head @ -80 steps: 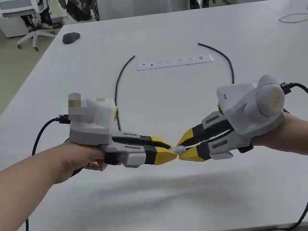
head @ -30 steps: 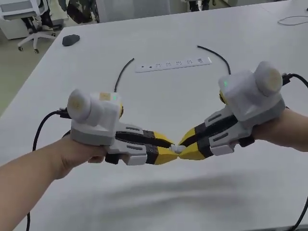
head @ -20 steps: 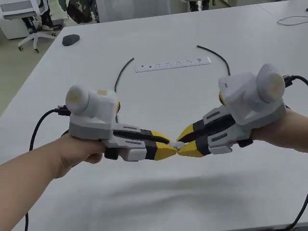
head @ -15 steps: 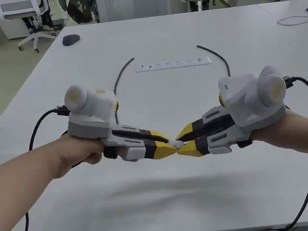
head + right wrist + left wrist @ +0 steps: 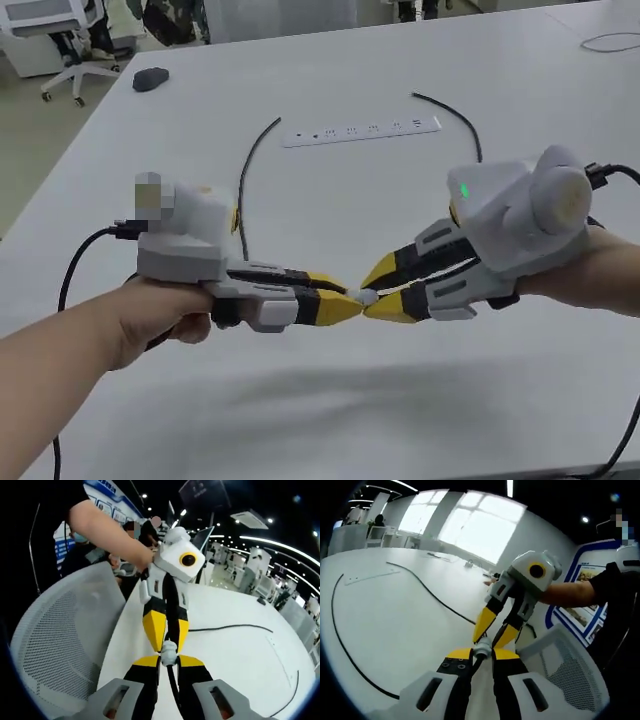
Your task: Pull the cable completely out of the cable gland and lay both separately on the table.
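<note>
Jaws of the left gripper (image 5: 348, 303) sit clamped on the small white cable gland (image 5: 366, 296), tip to tip with the right gripper (image 5: 380, 299), whose jaws look pinched on the thin black cable (image 5: 173, 684) just behind the gland. We hold both in the air above the white table (image 5: 330, 210). We judge the gland light, hard and smooth, apt to slip, so we grip it across its body. The cable seems limp and rubbery, best held close to the gland and drawn straight along its axis.
</note>
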`<state>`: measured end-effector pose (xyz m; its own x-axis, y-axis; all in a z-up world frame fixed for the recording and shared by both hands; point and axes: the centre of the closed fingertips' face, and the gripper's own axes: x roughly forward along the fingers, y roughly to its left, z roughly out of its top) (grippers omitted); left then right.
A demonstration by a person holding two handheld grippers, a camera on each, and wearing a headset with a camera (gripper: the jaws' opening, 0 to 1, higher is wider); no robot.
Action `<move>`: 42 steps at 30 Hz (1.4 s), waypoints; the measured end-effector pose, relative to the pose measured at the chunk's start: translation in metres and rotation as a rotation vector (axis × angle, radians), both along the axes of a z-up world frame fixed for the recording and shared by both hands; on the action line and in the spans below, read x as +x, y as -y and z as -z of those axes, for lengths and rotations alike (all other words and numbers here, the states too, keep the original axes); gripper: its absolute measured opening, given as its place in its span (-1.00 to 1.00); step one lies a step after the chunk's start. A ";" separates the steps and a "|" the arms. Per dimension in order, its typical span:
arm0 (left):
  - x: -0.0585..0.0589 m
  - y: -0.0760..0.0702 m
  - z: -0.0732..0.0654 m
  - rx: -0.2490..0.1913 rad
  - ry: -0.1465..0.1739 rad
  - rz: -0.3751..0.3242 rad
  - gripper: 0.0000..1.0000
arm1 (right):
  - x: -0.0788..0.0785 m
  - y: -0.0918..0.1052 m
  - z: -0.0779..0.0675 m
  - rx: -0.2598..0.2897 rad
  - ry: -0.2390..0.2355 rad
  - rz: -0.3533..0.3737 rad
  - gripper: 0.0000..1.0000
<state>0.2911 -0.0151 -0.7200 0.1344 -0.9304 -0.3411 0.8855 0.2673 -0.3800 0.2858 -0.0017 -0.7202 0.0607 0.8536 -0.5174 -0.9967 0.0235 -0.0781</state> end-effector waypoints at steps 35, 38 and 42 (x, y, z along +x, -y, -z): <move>0.007 0.001 0.001 0.026 0.067 0.063 -0.71 | -0.004 0.005 0.005 0.057 -0.241 -0.006 -0.86; 0.008 0.001 0.004 0.026 0.001 0.030 -0.71 | -0.002 0.005 0.008 0.043 -0.165 -0.017 -0.86; 0.009 -0.001 0.008 0.019 -0.062 0.002 -0.71 | 0.000 0.003 0.011 0.034 -0.117 -0.014 -0.86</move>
<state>0.3005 -0.0142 -0.7281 0.1103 -0.9240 -0.3662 0.8609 0.2730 -0.4293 0.2853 -0.0052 -0.7314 -0.0100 0.8713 -0.4906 -0.9992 0.0106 0.0393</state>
